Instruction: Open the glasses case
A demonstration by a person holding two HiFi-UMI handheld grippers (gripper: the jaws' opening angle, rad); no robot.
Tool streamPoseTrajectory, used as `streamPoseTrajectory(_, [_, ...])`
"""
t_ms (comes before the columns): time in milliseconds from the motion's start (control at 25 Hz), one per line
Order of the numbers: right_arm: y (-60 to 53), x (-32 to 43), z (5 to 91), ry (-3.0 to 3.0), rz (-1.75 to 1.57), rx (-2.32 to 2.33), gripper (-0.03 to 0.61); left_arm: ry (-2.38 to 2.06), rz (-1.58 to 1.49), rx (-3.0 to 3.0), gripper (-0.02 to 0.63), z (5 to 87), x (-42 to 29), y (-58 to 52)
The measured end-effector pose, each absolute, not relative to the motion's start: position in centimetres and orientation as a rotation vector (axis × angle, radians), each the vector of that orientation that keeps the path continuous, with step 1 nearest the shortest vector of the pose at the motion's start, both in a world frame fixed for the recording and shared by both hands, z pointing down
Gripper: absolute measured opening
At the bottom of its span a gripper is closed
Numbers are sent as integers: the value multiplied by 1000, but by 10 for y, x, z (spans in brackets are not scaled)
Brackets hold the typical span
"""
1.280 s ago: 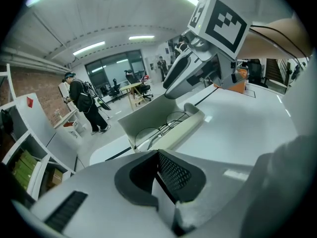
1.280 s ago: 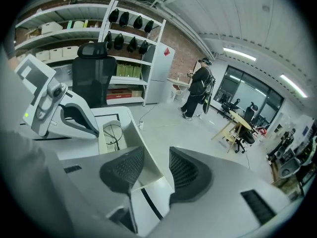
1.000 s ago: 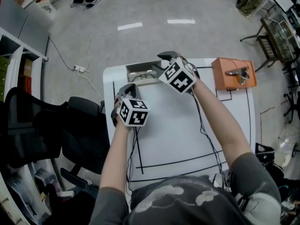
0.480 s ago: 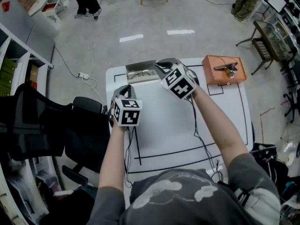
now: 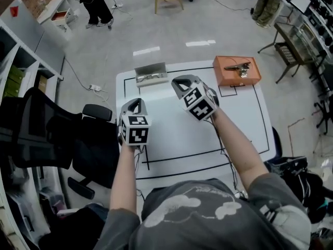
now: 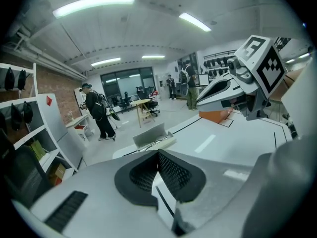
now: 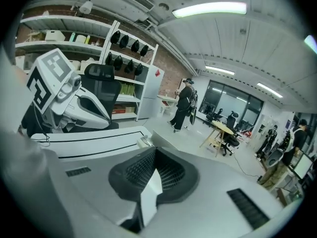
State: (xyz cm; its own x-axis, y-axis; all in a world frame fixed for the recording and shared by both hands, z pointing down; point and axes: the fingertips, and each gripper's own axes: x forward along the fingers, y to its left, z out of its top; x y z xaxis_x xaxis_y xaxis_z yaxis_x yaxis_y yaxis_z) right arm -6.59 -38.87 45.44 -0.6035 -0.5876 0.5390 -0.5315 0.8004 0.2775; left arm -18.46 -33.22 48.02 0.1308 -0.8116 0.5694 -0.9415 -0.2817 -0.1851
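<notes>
The grey glasses case lies open at the far left edge of the white table, lid raised, glasses inside. It also shows ahead in the left gripper view as the case, and only as a corner in the right gripper view. My left gripper hovers over the table's left edge, short of the case, jaws shut and empty. To the right of the case and nearer to me is my right gripper, also shut on nothing. Neither touches the case.
An orange box with a metal object on top stands at the table's far right. A black office chair is close on the left. Black lines mark the tabletop. A person stands on the floor beyond.
Both grippers have drawn back from the case toward me and risen. The right gripper, which was over the case, is now clear of it. The case stays open.
</notes>
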Motion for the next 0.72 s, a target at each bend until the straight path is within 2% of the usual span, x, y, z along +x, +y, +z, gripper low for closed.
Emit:
streamPoseTrajectory(280, [-339,-20,421,-2462,-30,917,-2,-1761,834,2172,2,461,-161,-282])
streamPoseTrajectory(720, [-234,48,416,-2476,-76,887,-2,-1744,766,2173,2,448,-92,-185])
